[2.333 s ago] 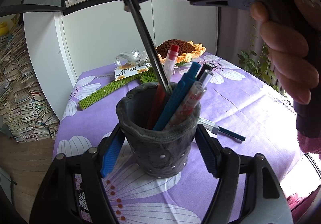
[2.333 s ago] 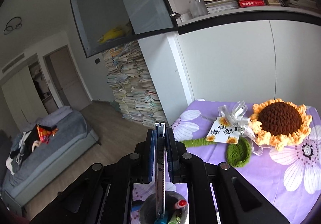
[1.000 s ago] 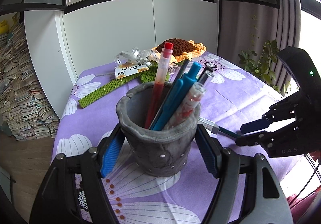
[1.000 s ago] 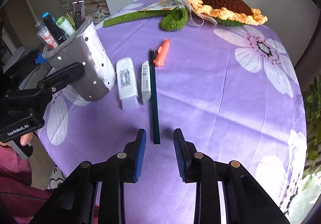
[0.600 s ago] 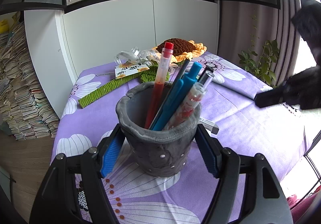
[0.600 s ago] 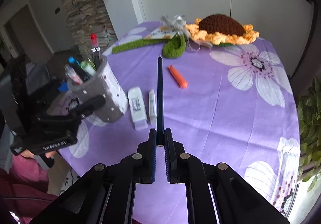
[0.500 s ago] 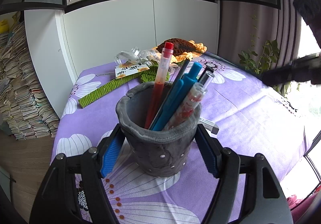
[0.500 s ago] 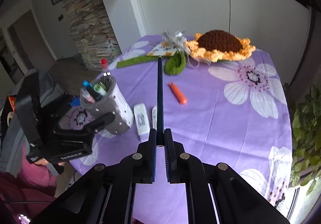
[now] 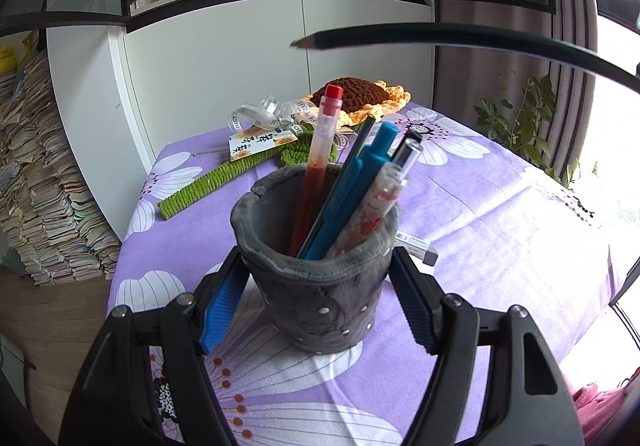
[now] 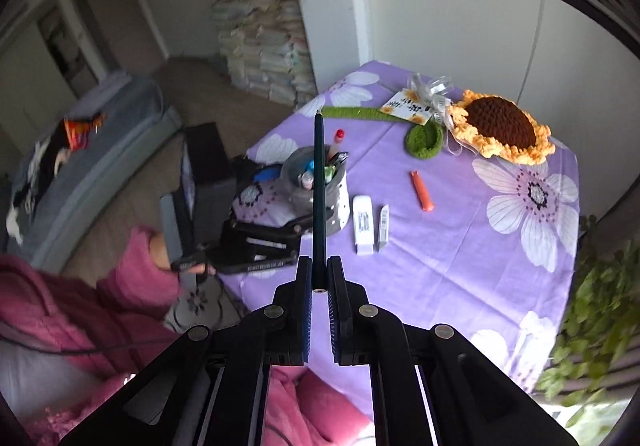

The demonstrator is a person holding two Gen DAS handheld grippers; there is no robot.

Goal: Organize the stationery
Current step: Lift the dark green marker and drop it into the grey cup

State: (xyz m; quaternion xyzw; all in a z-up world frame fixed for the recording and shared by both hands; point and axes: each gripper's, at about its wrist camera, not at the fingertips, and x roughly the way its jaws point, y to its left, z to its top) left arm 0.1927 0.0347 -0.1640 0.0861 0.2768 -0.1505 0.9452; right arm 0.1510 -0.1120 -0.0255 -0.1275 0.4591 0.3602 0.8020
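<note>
- We hold the left tongs (image 9: 316, 298) around the grey pen cup (image 9: 320, 286); their blue pads sit against its two sides, so the cup is gripped where it stands on the purple flowered counter (image 9: 500, 238)
- Inside the cup we see a red pen (image 9: 320, 162), a blue pen (image 9: 352, 190) and a clear patterned pen (image 9: 380, 202), all leaning towards the cup's right rim
- We have the right tongs (image 10: 319, 288) clamped tight on the blunt end of a dark green pencil (image 10: 319, 190); in the right wrist view the pencil runs straight out from the tongs and crosses over the cup; from the left wrist view it hangs well above the cup, tip pointing left
- Just to the right of the cup lie a white eraser (image 10: 362, 224) and a small white utility knife (image 10: 383, 226); further right of the cup lies an orange pen cap (image 10: 422, 192)
</note>
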